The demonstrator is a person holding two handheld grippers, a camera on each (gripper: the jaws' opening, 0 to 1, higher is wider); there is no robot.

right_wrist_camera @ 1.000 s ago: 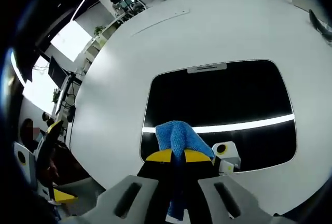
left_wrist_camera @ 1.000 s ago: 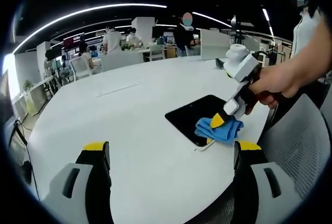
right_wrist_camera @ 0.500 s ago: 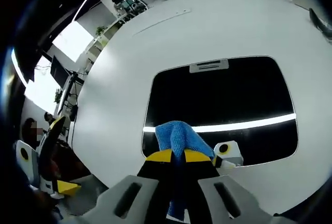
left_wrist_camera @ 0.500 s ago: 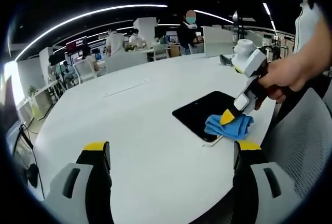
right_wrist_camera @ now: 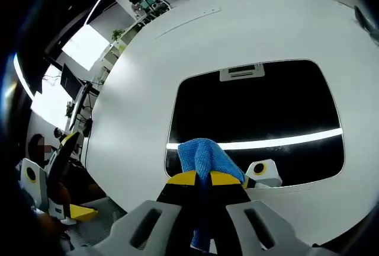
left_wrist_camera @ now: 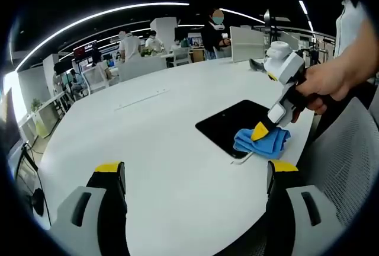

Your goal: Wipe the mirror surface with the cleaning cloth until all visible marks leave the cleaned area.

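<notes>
Left gripper view: your left gripper, jaws wide apart and empty, over the white table; right gripper presses the blue cloth on the mirror's near corner.
Right gripper view: jaws clamped on cloth; marks seemingly none, glare obscures. Wiping underway; next sweep across untouched glass

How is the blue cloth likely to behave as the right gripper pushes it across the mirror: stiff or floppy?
Probably floppy: the blue cloth bunches in soft folds ahead of the right gripper, which pinches it. It looks light and may crumple or drag rather than slide flat. On the glossy dark mirror it likely glides easily, so steady pressure seems needed.
</notes>
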